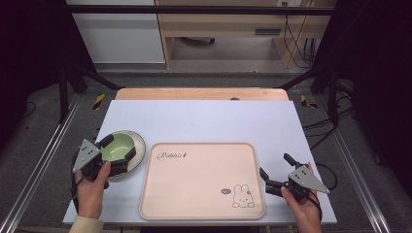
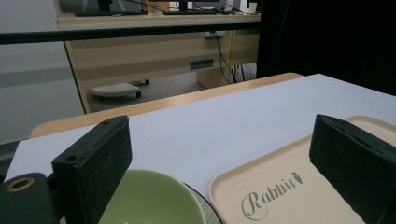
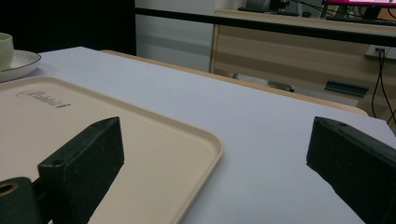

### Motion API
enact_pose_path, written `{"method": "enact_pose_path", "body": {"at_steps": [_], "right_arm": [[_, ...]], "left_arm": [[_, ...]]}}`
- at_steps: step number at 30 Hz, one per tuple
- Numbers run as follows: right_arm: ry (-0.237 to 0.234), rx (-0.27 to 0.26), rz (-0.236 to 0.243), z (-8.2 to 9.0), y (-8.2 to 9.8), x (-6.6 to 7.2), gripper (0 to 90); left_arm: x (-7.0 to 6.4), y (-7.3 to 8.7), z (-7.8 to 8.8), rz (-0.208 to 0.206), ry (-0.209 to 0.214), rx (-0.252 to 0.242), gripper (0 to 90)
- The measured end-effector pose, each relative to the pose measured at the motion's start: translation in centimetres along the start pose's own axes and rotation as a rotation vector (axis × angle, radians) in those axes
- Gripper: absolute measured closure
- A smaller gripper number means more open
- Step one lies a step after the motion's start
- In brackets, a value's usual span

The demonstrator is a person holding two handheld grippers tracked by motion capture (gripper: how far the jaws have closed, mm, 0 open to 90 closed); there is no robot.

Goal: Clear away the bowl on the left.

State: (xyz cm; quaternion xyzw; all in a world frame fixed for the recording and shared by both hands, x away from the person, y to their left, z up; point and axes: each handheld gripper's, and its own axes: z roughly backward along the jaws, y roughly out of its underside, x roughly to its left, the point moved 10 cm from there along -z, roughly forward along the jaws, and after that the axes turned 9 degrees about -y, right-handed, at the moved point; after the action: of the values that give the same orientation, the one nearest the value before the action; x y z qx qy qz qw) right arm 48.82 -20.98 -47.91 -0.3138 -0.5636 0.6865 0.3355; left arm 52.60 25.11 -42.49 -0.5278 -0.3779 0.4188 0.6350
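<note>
One tray, one bowl.

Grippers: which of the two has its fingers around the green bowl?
The left gripper, at the table's left: its open fingers straddle the green bowl on its saucer. The right gripper hovers open beside the tray.
</note>
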Motion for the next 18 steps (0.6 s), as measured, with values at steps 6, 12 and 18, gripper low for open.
{"method": "enact_pose_path", "body": {"at_steps": [6,12,18], "right_arm": [[0.019,-0.011,-0.012,0.1,-0.2,-0.3,4.9],[0.017,-0.008,-0.013,0.1,0.0,-0.2,4.9],[0.006,0.004,-0.005,-0.1,0.2,0.3,4.9]], "left_arm": [[0.6,-0.6,-0.7,-0.026,-0.009,0.02,5.4],[1.3,-1.4,-1.8,0.029,-0.028,0.045,2.8],[3.3,-1.7,-2.2,0.051,-0.101,0.053,2.8]]}}
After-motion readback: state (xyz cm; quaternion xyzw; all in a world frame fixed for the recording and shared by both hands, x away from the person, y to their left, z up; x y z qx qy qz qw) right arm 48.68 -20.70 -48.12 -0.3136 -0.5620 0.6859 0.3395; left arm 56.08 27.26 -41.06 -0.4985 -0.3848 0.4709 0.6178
